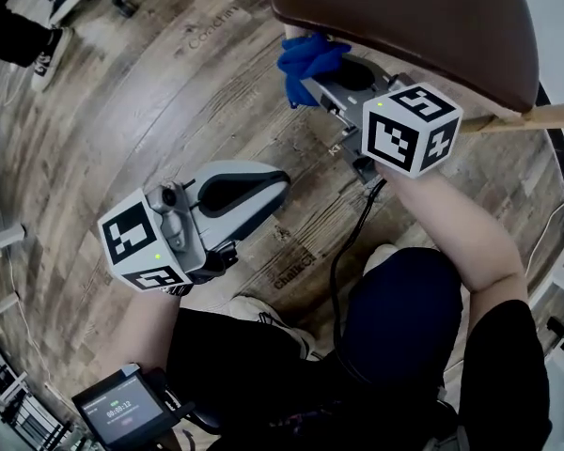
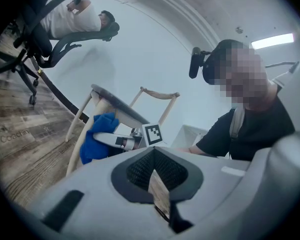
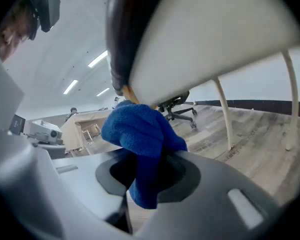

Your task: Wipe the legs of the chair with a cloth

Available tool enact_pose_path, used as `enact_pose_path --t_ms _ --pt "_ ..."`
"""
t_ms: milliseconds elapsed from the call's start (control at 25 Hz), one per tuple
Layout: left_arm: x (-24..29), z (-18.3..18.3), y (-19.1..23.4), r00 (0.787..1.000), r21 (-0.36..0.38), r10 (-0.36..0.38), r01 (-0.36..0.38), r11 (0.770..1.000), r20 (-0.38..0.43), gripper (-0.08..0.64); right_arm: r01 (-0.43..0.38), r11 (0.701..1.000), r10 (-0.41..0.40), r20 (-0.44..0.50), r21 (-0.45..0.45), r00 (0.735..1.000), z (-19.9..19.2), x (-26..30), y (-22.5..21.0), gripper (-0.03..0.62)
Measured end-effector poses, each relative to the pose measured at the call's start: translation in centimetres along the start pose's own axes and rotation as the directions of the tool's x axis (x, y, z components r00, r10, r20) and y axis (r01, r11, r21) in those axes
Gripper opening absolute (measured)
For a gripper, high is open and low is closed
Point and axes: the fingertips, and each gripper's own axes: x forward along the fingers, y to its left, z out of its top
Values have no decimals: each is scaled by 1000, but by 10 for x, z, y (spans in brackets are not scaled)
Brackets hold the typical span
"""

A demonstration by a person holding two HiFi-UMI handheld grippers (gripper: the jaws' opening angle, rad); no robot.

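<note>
A wooden chair with a brown seat [image 1: 414, 17] stands at the top of the head view. My right gripper [image 1: 315, 78] reaches under the seat and is shut on a blue cloth [image 1: 305, 59]. In the right gripper view the cloth [image 3: 140, 134] bunches out of the jaws against the top of a pale wooden leg [image 3: 130, 95], right under the seat [image 3: 200, 44]. Two more legs [image 3: 225, 116] stand further off. My left gripper [image 1: 277, 184] hangs low over the floor, away from the chair, shut and empty. The left gripper view shows the chair [image 2: 115, 106], the cloth [image 2: 97, 139] and the left gripper [image 2: 157, 194].
Wood plank floor [image 1: 169, 92] lies all around. A black office chair [image 2: 45, 29] with a person in it is at the left, another office chair [image 3: 177, 106] beyond the legs. A black cable [image 1: 352, 242] trails from the right gripper. My knees fill the bottom of the head view.
</note>
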Motion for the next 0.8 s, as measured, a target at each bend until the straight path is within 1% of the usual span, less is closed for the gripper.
enact_pose_path --t_ms 120,200,280,360,440,480,560,600,640,680,720,800 --pt "-9 -8 4 1000 -11 22 -22 1000 -16 -2 22 1000 -22 -12 -16 1000 -30 8 -25 95" --pt "-20 -14 10 998 -25 51 -52 998 -24 -2 35 999 -36 -45 -32 998 -57 15 -41 95" --pt "-32 -14 14 997 -49 82 -82 995 -6 -2 51 998 -53 -99 -29 994 -89 24 -56 95" --pt "-42 -9 15 994 -72 104 -102 992 27 -2 81 997 -82 -173 -18 981 -124 33 -71 95" --pt "-49 -8 15 992 -70 121 -119 990 31 -2 125 992 -124 -266 -11 956 -161 43 -89 95" --pt "-51 -10 15 991 -62 129 -128 990 20 -2 146 989 -143 -318 -15 937 -181 48 -99 95" --pt "-56 -16 17 990 -59 143 -143 988 -1 -2 173 984 -169 -428 -31 888 -219 57 -115 95" --pt "-59 -18 17 989 -64 149 -149 987 -4 -2 179 983 -176 -474 -38 863 -235 61 -120 95" --pt "-61 -19 18 988 -70 153 -152 986 -2 -2 183 982 -177 -507 -40 844 -246 63 -123 95" --pt "-62 -20 18 988 -74 155 -154 985 1 -2 185 982 -175 -525 -35 833 -253 65 -125 95" --pt "-63 -19 18 988 -75 156 -155 985 3 -2 188 982 -173 -533 -26 828 -255 67 -125 95" --pt "-61 -18 18 988 -76 153 -152 985 8 -2 192 981 -165 -530 -5 832 -252 67 -125 95"
